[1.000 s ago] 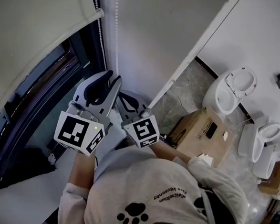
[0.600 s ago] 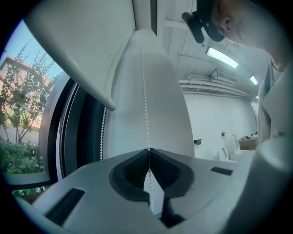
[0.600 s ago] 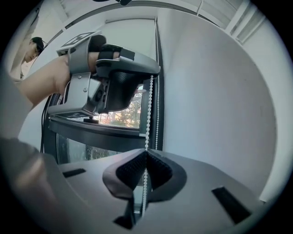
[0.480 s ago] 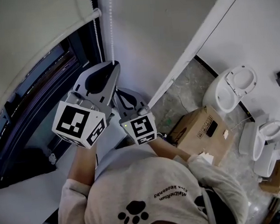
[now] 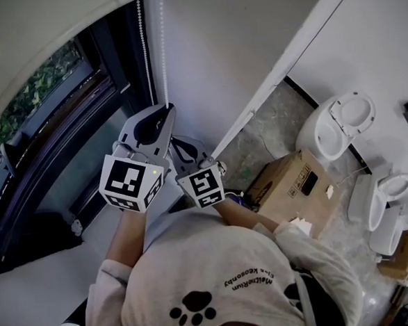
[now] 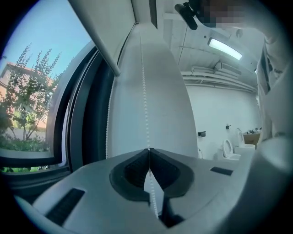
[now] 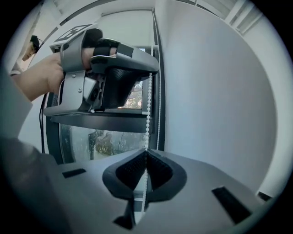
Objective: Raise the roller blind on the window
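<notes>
The pale roller blind [image 5: 35, 38] hangs over the dark-framed window [image 5: 56, 134], with trees showing below its hem. Its white bead chain [image 5: 163, 50] drops in two strands beside the frame. My left gripper [image 5: 167, 107] is shut on the right-hand strand. In the left gripper view the bead chain [image 6: 143, 82] runs straight down into my left gripper [image 6: 148, 150]. My right gripper [image 5: 177, 138] sits just below it, partly hidden. In the right gripper view my right gripper [image 7: 146, 151] is shut on the same bead chain [image 7: 147, 109], right under the left gripper [image 7: 151, 73].
A white wall [image 5: 217, 46] stands right of the chain. On the floor lower right are a cardboard box [image 5: 293, 187], a white toilet [image 5: 334, 132] and more white sanitary ware [image 5: 391, 194]. The person's grey shirt [image 5: 220, 290] fills the bottom.
The left gripper, open and higher a second ago, has shut on the chain. Both grippers have come down. The blind's hem has gone up, and more window shows.
</notes>
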